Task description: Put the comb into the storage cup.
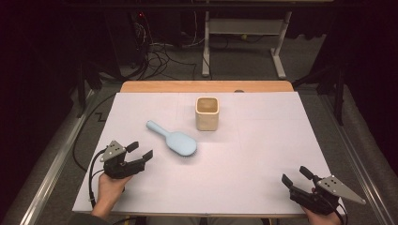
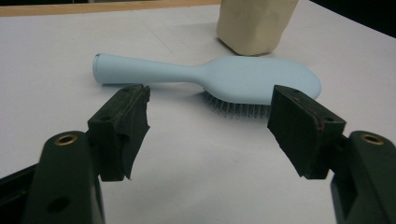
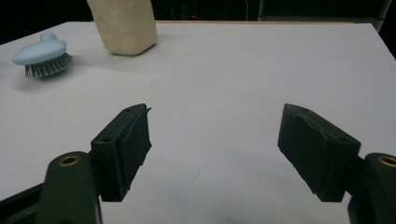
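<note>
A light blue hairbrush (image 1: 172,138) lies bristles down near the middle of the white table top, handle toward the far left. Behind it a cream square cup (image 1: 207,113) stands upright. My left gripper (image 1: 140,150) hovers at the near left, open, jaws aimed at the brush and a short way from it. In the left gripper view the hairbrush (image 2: 210,77) lies just beyond the open jaws, with the cup (image 2: 256,23) behind. My right gripper (image 1: 295,176) rests at the near right corner, open and empty. The right gripper view has the brush (image 3: 43,57) and cup (image 3: 125,24) far off.
The white sheet (image 1: 263,140) covers a wooden table whose far edge (image 1: 206,86) shows bare. Beyond the table, cables and a white desk frame (image 1: 244,42) stand on the dark floor. Metal rails run along both sides.
</note>
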Demonstrator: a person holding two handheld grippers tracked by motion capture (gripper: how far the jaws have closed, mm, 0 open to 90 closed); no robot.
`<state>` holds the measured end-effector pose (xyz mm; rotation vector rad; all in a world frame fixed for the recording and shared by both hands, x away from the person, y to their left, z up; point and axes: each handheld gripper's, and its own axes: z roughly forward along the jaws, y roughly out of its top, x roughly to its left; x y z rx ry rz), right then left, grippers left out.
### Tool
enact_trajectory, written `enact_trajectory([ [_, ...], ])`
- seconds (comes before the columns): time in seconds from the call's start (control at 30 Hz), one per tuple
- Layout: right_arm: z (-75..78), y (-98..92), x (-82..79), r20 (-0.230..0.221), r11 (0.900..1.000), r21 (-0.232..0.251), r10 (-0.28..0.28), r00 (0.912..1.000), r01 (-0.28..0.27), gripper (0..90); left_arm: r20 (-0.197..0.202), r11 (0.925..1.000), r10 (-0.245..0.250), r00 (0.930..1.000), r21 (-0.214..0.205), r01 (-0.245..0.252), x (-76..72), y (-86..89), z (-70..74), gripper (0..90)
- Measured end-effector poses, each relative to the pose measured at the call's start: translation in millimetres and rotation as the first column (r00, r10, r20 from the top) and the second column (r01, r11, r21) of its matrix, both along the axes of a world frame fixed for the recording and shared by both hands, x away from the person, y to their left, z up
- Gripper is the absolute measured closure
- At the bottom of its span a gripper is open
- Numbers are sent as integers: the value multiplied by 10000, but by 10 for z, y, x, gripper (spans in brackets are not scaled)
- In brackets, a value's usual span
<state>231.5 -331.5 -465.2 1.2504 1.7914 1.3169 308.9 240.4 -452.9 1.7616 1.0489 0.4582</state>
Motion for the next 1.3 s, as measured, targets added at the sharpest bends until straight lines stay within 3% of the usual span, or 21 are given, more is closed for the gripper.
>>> enact_trajectory([
  [0.1, 3, -1, -4, 30, 10000, 0, 7, 10000, -7, 257, -11, 9999, 35, 10000, -110, -35, 22, -3, 4, 304],
  [0.57, 6, 0, -9, 59, 10000, -24, 2, 10000, -2, 257, 198, 9993, 82, 9998, 367, -90, 111, -67, 84, 309],
  [1.07, 6, 1, -10, 105, 10000, 24, 48, 9999, -49, 257, -168, 9996, 45, 9998, 286, -40, 201, -129, 68, 313],
  [1.13, 8, 2, -11, 72, 10000, 11, 28, 10000, -28, 257, -132, 9974, 119, 9998, 714, -109, 223, -159, 91, 309],
  [1.3, 7, 1, -10, 108, 10000, 40, 17, 9999, -17, 256, -132, 9979, 51, 9999, 642, -43, 271, -192, 133, 310],
])
